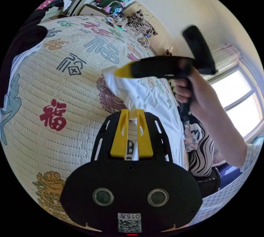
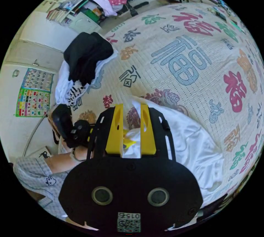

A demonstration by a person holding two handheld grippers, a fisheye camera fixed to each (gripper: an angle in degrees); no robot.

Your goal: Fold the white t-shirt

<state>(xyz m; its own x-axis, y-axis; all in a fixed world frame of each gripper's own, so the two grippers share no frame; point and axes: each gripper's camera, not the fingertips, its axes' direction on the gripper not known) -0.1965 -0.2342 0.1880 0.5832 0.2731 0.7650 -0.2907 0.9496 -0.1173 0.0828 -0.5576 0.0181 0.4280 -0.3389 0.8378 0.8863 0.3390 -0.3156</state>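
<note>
Yellow jaws of the left gripper (image 1: 132,116) pinch white shirt (image 1: 154,102) cloth on the quilt (image 1: 55,82). Right gripper (image 2: 131,113) also clamps shirt cloth. Dark clothes (image 2: 85,55) sit heaped well apart

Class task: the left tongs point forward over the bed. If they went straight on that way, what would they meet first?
Most likely the white t-shirt, already between the left tongs; beyond it, the right tongs, though depth is unclear.
</note>
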